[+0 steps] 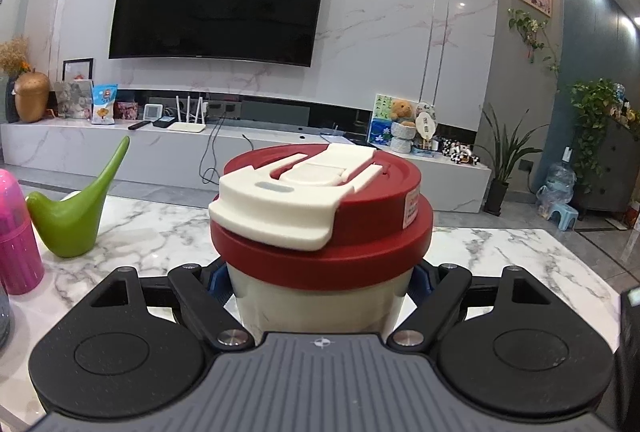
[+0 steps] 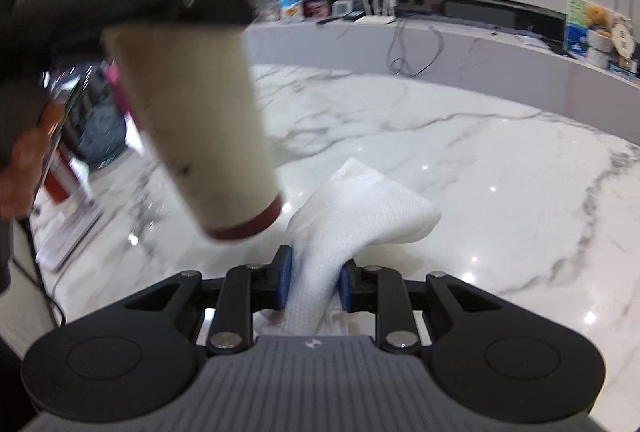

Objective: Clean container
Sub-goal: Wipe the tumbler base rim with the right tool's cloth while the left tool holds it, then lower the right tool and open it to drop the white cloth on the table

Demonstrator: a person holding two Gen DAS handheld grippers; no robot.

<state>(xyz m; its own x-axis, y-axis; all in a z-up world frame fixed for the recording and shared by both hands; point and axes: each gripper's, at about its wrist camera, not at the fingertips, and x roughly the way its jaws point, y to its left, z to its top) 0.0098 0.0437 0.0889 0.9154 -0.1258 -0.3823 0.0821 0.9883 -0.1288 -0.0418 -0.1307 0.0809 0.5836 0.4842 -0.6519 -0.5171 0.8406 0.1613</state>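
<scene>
The container is a cream travel cup (image 1: 320,306) with a dark red lid (image 1: 360,228) and a white flip clasp (image 1: 296,200). My left gripper (image 1: 320,288) is shut on the cup just below the lid. In the right wrist view the cup (image 2: 192,104) hangs tilted in the air above the marble table, blurred, its red base (image 2: 248,226) lowest. My right gripper (image 2: 314,282) is shut on a folded white cloth (image 2: 360,208), which sticks up just right of the cup's base. I cannot tell whether cloth and cup touch.
A green watering can (image 1: 76,216) and a pink bottle (image 1: 16,232) stand on the white marble table (image 2: 460,168) at the left. Dark and red items (image 2: 92,136) crowd the table's left edge. A TV console (image 1: 240,148) lies beyond.
</scene>
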